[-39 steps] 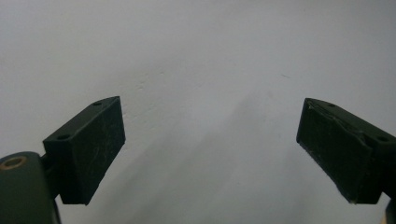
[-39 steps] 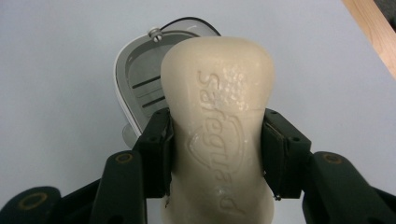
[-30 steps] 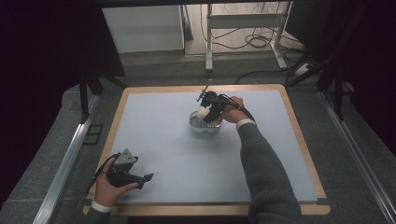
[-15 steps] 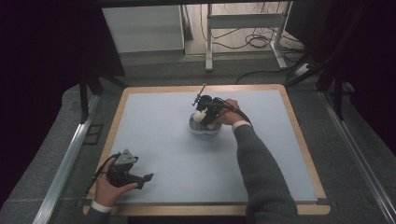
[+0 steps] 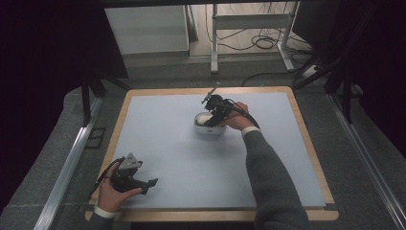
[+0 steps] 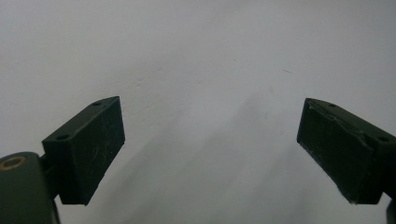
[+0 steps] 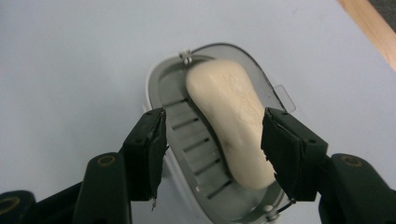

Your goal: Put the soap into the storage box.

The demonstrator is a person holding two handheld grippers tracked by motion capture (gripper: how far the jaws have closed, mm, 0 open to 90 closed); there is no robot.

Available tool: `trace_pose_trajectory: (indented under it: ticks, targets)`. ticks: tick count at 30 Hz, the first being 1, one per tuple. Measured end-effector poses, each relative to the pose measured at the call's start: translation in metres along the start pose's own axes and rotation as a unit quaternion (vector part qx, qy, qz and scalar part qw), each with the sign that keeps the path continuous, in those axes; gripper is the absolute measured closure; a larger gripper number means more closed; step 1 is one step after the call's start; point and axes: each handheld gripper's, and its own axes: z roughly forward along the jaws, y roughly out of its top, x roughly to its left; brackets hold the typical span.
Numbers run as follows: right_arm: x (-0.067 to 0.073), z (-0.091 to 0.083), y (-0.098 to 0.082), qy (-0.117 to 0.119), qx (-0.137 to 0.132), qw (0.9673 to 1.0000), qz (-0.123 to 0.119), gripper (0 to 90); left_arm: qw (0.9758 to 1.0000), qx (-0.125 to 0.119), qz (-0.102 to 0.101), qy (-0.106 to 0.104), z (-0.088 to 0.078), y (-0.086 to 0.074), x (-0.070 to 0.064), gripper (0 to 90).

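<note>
A cream soap bar (image 7: 229, 112) lies in a white soap dish (image 7: 156, 84) with a grey slatted floor. The dish (image 5: 209, 131) stands on the mat, right of centre toward the far side. My right gripper (image 7: 212, 116) hangs over it pointing down, and its jaws have just been opening. The bar lies between them: the left pad (image 7: 152, 149) stands clear of it and the right pad (image 7: 285, 154) is at its edge without squeezing. In the high view this gripper (image 5: 213, 119) covers part of the dish. My left gripper (image 5: 151, 183) rests at the near left, open, with bare mat between its jaws (image 6: 210, 112).
A pale blue mat (image 5: 167, 143) covers the wooden-rimmed table (image 5: 306, 134). A translucent lid with a small tab (image 7: 282, 93) lies under the dish's right side. Beyond the far edge stand a metal frame and cables (image 5: 253, 38) on the floor.
The right hand has shifted only slightly over the soap dish. The left hand and its gripper have kept still.
</note>
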Motion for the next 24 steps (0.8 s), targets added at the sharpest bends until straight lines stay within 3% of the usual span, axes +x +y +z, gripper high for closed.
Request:
trace_pose_trajectory:
  ticks: [7,13,19,20,21,24]
  targets:
    - [0.003,-0.015,-0.012,-0.014,-0.026,0.9991,0.03,38.1,1.0,-0.002,0.0,-0.002,0.0,0.0,-0.001,8.1]
    - [0.009,-0.029,-0.033,-0.022,-0.046,0.9972,0.055,36.0,1.0,-0.005,-0.002,0.0,-0.002,0.0,0.0,8.2]
    - [0.018,-0.041,-0.065,-0.035,-0.065,0.9946,0.073,33.7,1.0,-0.004,-0.003,-0.001,-0.001,0.0,-0.001,8.2]
    - [0.022,-0.045,-0.078,-0.039,-0.073,0.9934,0.079,33.4,1.0,-0.003,-0.002,0.0,-0.001,0.0,-0.001,8.1]
    - [0.022,-0.045,-0.078,-0.039,-0.073,0.9934,0.079,33.4,1.0,-0.003,-0.003,0.0,0.0,0.0,-0.001,8.1]
    - [0.03,-0.051,-0.103,-0.048,-0.084,0.9914,0.088,32.7,1.0,-0.003,-0.003,0.0,0.0,0.0,-0.001,8.2]
